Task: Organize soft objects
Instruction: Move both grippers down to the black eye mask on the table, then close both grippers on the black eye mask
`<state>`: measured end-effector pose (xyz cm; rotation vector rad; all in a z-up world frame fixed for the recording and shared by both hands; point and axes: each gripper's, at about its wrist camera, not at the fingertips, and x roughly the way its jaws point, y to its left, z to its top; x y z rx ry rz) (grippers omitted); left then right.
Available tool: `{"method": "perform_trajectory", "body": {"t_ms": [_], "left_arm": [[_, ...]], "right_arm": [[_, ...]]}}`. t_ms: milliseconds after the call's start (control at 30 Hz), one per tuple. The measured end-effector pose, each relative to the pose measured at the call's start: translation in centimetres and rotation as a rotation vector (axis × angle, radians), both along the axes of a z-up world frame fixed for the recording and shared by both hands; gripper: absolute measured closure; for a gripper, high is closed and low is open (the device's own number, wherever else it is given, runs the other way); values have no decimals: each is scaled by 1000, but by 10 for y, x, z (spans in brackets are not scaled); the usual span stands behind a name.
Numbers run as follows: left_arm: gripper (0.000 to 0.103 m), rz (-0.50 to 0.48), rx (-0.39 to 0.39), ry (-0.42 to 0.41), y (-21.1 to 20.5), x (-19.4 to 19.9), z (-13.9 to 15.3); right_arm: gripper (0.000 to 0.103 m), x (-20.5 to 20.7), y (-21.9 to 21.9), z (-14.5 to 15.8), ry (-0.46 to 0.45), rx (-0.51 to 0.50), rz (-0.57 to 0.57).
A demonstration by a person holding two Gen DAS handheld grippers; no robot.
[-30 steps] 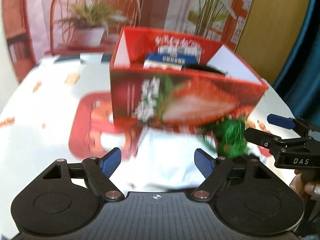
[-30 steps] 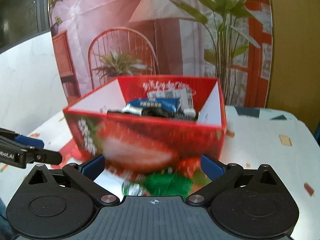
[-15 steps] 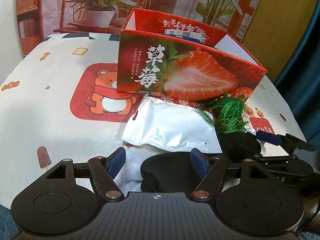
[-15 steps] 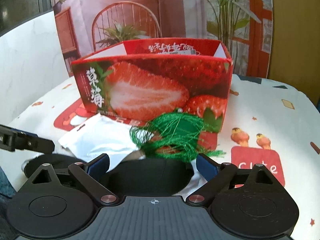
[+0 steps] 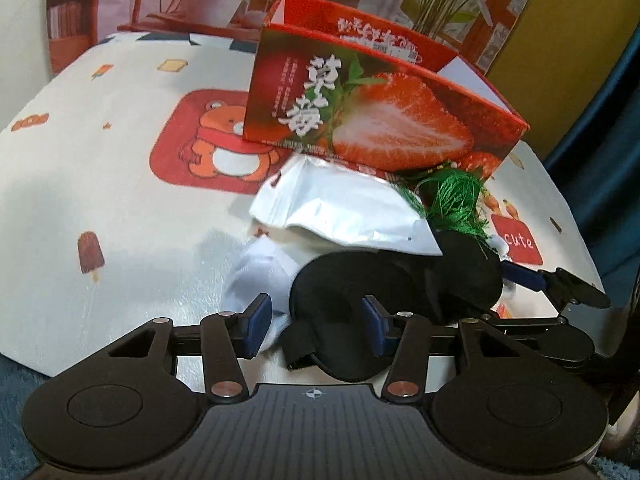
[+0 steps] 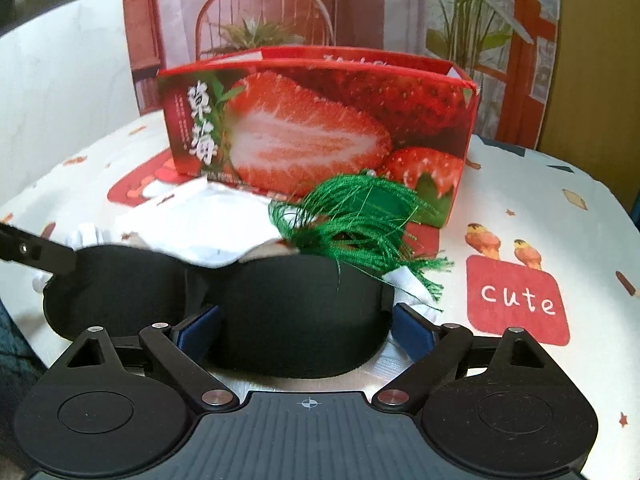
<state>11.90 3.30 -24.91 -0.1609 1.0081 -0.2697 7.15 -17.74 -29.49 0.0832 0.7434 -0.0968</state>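
A black eye mask (image 5: 400,280) lies at the table's near edge over a white sock (image 5: 256,272). Behind them are a silver-white pouch (image 5: 340,208) and a green tassel (image 5: 452,200), against a red strawberry box (image 5: 380,120). My left gripper (image 5: 314,324) is closing; the mask's left end sits between its pads, not visibly squeezed. My right gripper (image 6: 306,330) stands wide around the mask's right lobe (image 6: 280,312), pads at its edges. The tassel (image 6: 360,216), pouch (image 6: 208,224) and box (image 6: 320,128) lie beyond it.
A white tablecloth (image 5: 120,200) with cartoon prints covers the round table. A finger of the right gripper (image 5: 552,280) shows at the right in the left wrist view, and a left finger (image 6: 36,252) at the left in the right wrist view. A printed backdrop stands behind.
Both grippers have come down and in toward the pile, from looking into the box to straddling the black mask. The left jaws have narrowed.
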Motion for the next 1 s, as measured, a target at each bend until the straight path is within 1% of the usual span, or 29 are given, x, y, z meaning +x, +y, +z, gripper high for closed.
{"method": "perform_trajectory", "body": {"t_ms": [167, 300, 433, 633, 800, 1000], "left_arm": [[51, -36, -2, 40, -7, 1, -8], [51, -41, 2, 62, -8, 4, -18], [57, -62, 69, 25, -15, 9, -24], [59, -85, 135, -37, -21, 32, -28], [58, -80, 123, -76, -18, 37, -29], [58, -91, 107, -97, -14, 29, -30]], "right_arm": [[13, -1, 3, 1, 21, -3, 10], [13, -1, 3, 0, 25, 1, 10], [13, 1, 4, -1, 26, 2, 12], [12, 5, 8, -2, 21, 1, 13], [13, 6, 7, -1, 10, 40, 26], [16, 1, -7, 4, -25, 115, -11]]}}
